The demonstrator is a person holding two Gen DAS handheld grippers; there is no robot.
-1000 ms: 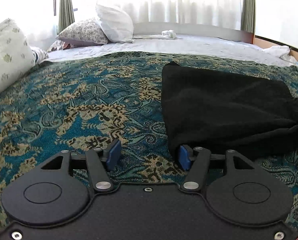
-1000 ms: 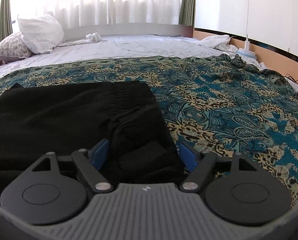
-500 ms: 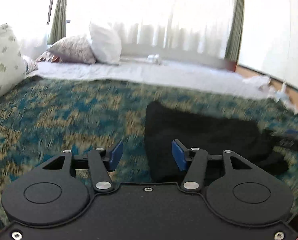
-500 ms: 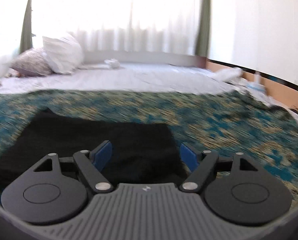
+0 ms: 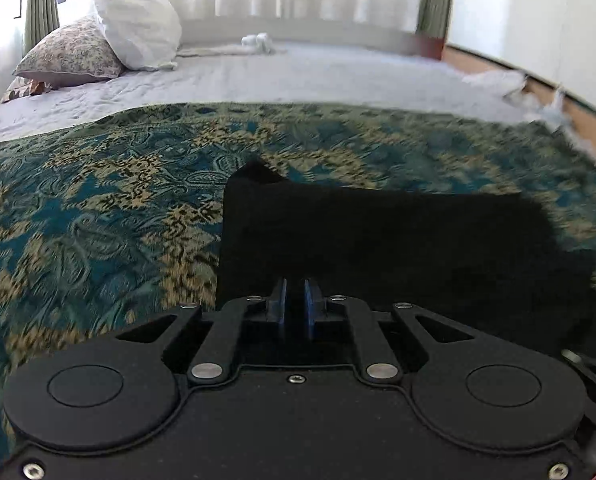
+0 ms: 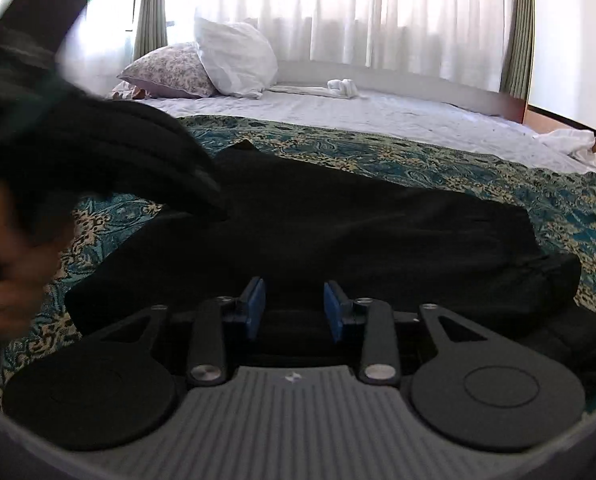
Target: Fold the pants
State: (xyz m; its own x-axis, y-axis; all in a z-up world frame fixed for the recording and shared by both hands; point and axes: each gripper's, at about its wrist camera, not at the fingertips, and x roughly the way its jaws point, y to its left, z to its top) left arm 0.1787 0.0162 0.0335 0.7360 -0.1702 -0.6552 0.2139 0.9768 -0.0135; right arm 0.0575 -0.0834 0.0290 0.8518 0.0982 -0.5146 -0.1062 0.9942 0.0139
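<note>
The black pants (image 5: 398,240) lie folded into a flat block on the teal patterned bedspread (image 5: 97,220). My left gripper (image 5: 294,300) is shut and empty, its blue pads nearly touching, held over the near left part of the pants. My right gripper (image 6: 293,302) is part open and empty, above the near edge of the pants (image 6: 358,232). The person's dark-sleeved arm and hand (image 6: 57,168) fill the left of the right wrist view, blurred.
A white pillow (image 5: 137,28) and a floral pillow (image 5: 69,54) lie at the far left on the white sheet (image 5: 298,76). A rolled white cloth (image 6: 342,88) lies at the back. Crumpled white fabric (image 6: 570,142) lies by the wooden edge at far right.
Both grippers have drawn back from the pants and swung sideways. My left gripper has closed from open. My right gripper has narrowed. The person's arm has come into the right wrist view.
</note>
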